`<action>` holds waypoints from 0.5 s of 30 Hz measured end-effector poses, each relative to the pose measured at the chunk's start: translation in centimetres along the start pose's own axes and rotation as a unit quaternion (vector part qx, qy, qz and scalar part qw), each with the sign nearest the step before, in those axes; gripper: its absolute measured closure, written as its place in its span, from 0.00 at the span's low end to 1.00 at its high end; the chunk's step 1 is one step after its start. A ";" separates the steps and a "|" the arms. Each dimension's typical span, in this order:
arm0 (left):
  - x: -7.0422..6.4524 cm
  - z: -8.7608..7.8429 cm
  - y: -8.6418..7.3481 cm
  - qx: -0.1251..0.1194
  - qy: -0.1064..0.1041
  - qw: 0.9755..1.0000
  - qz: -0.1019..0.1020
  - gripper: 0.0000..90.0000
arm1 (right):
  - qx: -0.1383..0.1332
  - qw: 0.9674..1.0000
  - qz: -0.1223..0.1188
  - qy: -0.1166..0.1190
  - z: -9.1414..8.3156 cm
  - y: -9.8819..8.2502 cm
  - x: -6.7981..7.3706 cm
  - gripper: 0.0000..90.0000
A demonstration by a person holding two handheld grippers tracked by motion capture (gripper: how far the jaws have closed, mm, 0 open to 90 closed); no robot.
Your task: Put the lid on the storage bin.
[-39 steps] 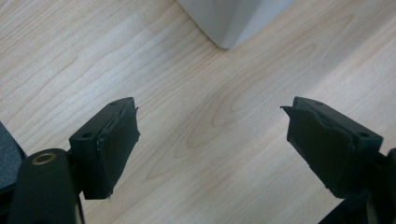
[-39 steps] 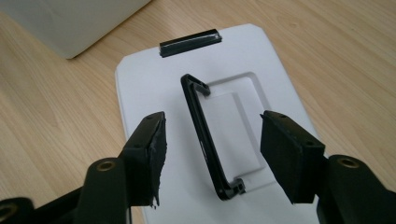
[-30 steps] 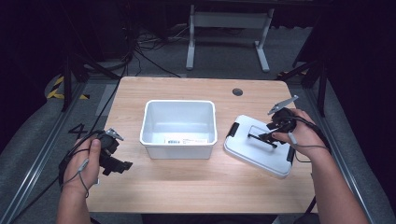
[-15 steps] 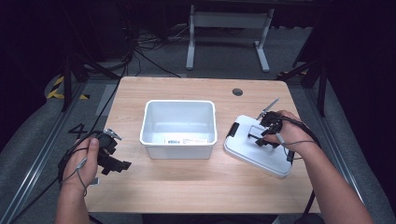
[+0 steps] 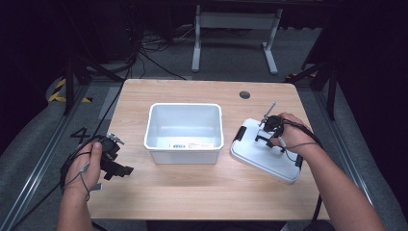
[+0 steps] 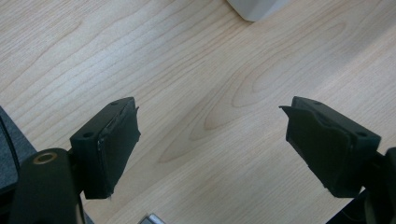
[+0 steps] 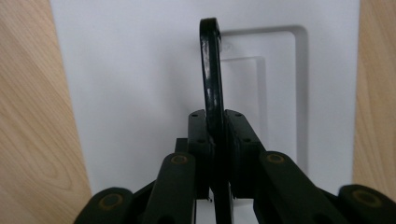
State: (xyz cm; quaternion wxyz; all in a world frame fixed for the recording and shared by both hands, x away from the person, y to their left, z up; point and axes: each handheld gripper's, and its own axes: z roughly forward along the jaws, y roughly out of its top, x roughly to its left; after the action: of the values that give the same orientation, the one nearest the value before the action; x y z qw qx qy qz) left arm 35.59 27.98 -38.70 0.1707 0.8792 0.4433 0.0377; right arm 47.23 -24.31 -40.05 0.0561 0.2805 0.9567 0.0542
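Handle [image 7: 211, 70] pinched between my right gripper [image 7: 215, 135] jaws, which just closed on it; it stands up from the white lid [image 5: 269, 156] lying right of the tub [image 5: 184, 132]. Left gripper [image 6: 210, 144] gapes, empty, over the table [image 5: 192, 192].

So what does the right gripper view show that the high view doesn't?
Right gripper view alone: the hand-held gripper has its jaws clamped on the lid's upright black handle, with a recessed panel beside it. High view alone: the white bin, the left hand-held gripper, both forearms. Shared: the white lid and wooden table.
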 end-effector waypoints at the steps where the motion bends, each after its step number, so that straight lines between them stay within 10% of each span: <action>1: 0.0 0.0 0.0 0.000 0.000 1.000 0.000 0.20 | 0.000 1.000 0.000 0.000 0.0 0.0 0.0 0.91; 15: 0.2 0.3 0.1 0.001 -0.004 1.000 0.000 0.20 | -0.020 0.999 -0.037 -0.006 -0.9 0.3 -0.2 0.94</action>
State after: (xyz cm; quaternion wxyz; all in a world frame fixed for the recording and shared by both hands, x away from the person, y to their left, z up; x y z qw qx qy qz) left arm 35.86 28.03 -38.99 0.1720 0.8795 0.4425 0.0336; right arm 47.43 -24.21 -39.09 0.0698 0.2444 0.9647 0.0691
